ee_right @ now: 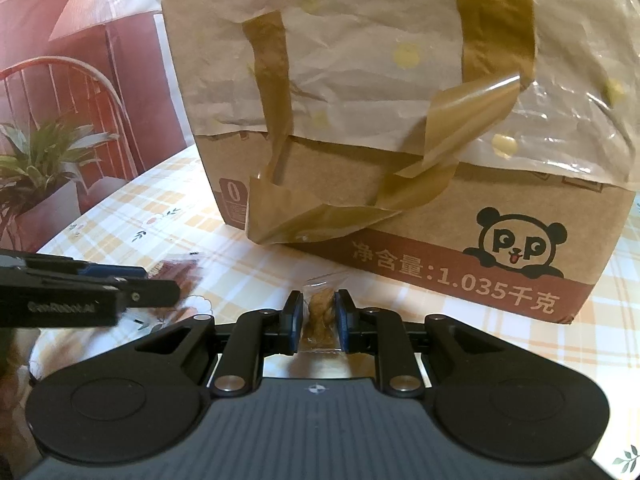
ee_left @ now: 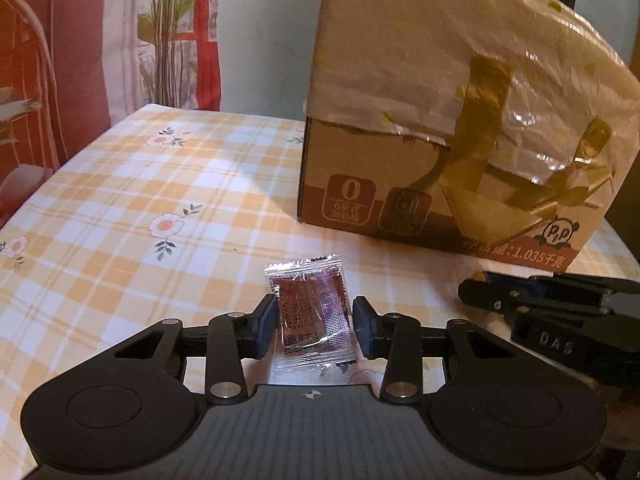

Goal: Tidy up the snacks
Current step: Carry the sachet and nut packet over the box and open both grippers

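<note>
The left hand-held gripper (ee_left: 315, 328) sits low in the frame, its fingers open around a red snack packet (ee_left: 312, 316) on the table (ee_left: 120, 200). The right hand-held gripper (ee_right: 317, 318) squeezes a brown snack (ee_right: 319, 314) at lower middle, near the big box (ee_right: 440, 200).

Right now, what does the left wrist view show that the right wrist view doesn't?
Only the left wrist view shows the red snack packet between the left tool's open fingers. Only the right wrist view shows the right tool shut on a brown snack, and the panda logo clearly. Both show the cardboard box on the checked tablecloth.
</note>
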